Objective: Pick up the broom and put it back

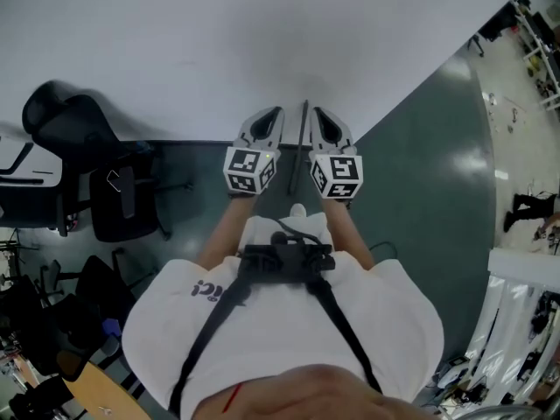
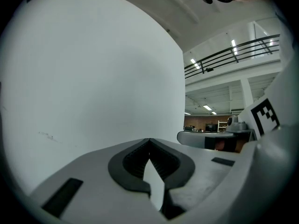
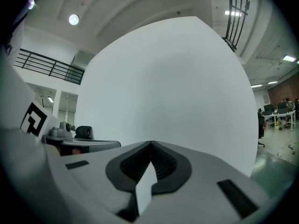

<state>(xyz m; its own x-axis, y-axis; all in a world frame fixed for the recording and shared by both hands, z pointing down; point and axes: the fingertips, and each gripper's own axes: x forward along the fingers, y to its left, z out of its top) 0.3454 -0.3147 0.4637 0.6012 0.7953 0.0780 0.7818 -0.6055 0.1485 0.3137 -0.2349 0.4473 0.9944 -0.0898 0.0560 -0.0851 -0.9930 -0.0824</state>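
Observation:
A thin dark broom handle stands upright against the white wall, in the gap between my two grippers; its lower end is hidden behind my body. My left gripper is just left of the handle, and its jaws meet tip to tip with nothing between them. My right gripper is just right of the handle, also shut and empty. Neither touches the handle. Both point level at the wall. Neither gripper view shows the broom.
A black office chair stands by the wall at left. Dark green floor runs off to the right, towards desks and clutter at the far right. A wooden desk corner sits at lower left. Each gripper view shows the other gripper's marker cube.

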